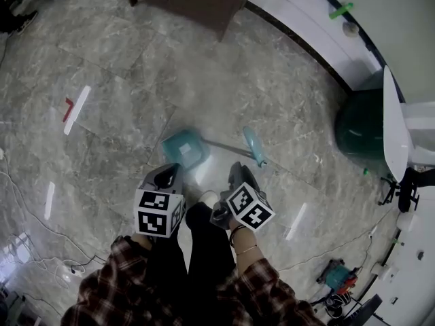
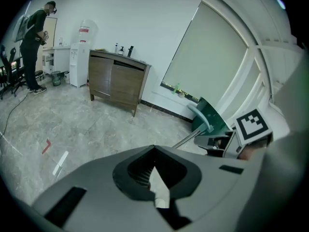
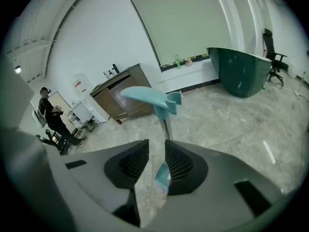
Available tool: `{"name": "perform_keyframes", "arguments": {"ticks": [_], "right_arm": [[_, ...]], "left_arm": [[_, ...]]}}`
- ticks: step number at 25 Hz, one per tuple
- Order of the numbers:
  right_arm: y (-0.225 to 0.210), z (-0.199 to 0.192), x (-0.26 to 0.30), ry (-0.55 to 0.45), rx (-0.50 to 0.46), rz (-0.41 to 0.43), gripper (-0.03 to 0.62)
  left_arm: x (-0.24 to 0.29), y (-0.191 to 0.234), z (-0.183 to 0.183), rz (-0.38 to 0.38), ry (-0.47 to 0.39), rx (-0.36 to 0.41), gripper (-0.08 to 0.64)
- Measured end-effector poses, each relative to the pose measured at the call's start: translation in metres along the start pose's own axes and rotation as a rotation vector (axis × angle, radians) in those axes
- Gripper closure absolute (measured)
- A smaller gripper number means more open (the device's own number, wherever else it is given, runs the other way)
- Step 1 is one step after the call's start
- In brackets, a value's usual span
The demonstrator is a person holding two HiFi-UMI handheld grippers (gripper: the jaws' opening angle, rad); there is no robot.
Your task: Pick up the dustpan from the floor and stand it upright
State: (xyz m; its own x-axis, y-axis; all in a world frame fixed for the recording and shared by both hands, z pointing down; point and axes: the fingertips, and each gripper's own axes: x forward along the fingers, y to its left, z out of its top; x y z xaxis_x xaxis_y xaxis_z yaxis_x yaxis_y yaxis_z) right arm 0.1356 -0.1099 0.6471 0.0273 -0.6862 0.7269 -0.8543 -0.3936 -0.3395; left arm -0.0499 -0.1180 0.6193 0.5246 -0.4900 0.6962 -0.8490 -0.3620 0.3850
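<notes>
Since the dustpan [image 1: 185,148] looks light, stiff and rather slippery, its thin pole [image 3: 166,129] below the handle [image 3: 149,96] seems the best hold, while the right gripper [image 3: 157,141] has its jaws apart near this pole and the left gripper [image 2: 154,148] has them together on nothing

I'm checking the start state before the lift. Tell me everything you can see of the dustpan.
The dustpan is teal and plastic-looking, with a thin metal rod ending in a teal grip. It is not upright: seen from above, its scoop lies left and the grip right across the grey marbled floor. It sits just ahead of the right tongs, which stand open close by the rod; no contact shows.
</notes>
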Motion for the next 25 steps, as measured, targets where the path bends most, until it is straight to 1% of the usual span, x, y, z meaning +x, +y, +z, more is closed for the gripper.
{"name": "perform_keyframes", "arguments": {"ticks": [4,9,11,14,17,21,25], "right_arm": [[0.028,0.02,-0.03,0.026,-0.016,0.079,0.496],[0.074,0.056,-0.079,-0.008,-0.059,0.189,0.497],[0.092,0.08,-0.097,-0.041,-0.107,0.223,0.497],[0.118,0.112,-0.127,-0.117,-0.22,0.27,0.497],[0.142,0.128,-0.158,-0.161,-0.316,0.34,0.497],[0.165,0.143,-0.199,-0.242,-0.429,0.409,0.497],[0.184,0.16,-0.235,-0.307,-0.501,0.479,0.497]], "left_arm": [[-0.031,-0.013,0.036,-0.01,-0.062,-0.02,0.56],[-0.081,-0.015,0.075,0.0,-0.143,-0.023,0.558],[-0.096,-0.018,0.095,0.005,-0.174,-0.006,0.558],[-0.119,-0.026,0.119,0.008,-0.224,0.014,0.558],[-0.143,-0.037,0.133,-0.011,-0.264,0.026,0.558],[-0.171,-0.057,0.158,-0.048,-0.308,0.091,0.558],[-0.199,-0.078,0.184,-0.068,-0.364,0.129,0.56]]}}
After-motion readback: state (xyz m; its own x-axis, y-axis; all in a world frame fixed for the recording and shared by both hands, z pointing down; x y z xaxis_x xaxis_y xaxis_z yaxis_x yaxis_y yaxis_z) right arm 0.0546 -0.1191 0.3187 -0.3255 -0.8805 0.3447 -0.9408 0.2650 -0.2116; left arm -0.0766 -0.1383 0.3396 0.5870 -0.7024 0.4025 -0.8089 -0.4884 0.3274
